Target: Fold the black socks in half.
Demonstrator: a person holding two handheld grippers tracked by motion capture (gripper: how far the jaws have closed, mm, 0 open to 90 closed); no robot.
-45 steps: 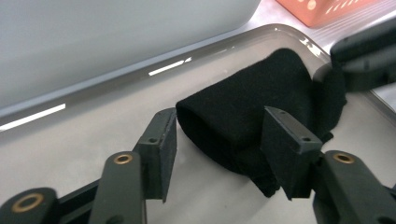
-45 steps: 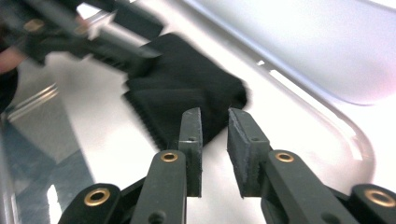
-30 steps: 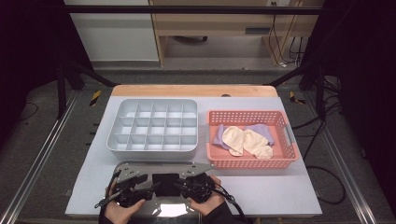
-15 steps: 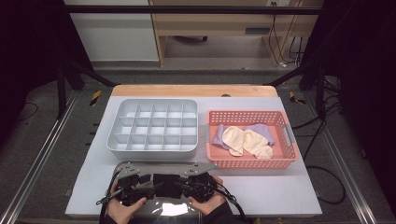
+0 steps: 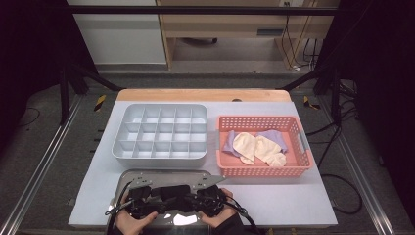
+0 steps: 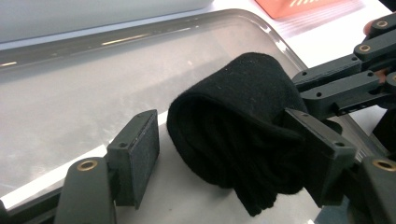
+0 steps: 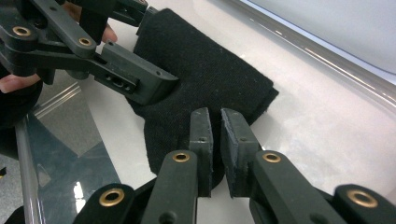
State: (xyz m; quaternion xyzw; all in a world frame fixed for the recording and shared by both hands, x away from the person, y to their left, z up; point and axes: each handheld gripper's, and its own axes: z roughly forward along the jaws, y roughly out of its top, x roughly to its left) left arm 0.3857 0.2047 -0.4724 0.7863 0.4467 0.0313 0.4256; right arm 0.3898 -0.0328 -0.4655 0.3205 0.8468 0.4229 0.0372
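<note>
A black sock (image 6: 243,121) lies bunched on a shiny metal tray (image 6: 93,84) at the table's near edge (image 5: 174,192). My left gripper (image 6: 229,163) is open, and its jaws have just been opening. The sock sits between them, with the left pad (image 6: 140,154) clear of the fabric. My right gripper (image 7: 217,140) has just been closing and is pinched on the sock's edge (image 7: 205,70). In the left gripper view, my right gripper (image 6: 299,88) reaches into the sock's right side. Both hands hold the grippers (image 5: 156,196) (image 5: 193,196) close together over the tray (image 5: 147,175).
A grey box with several compartments (image 5: 161,132) stands just behind the tray. To its right is a pink basket (image 5: 264,170) holding cream and lilac cloth pieces (image 5: 257,147). White table surface (image 5: 293,196) lies in front of the basket.
</note>
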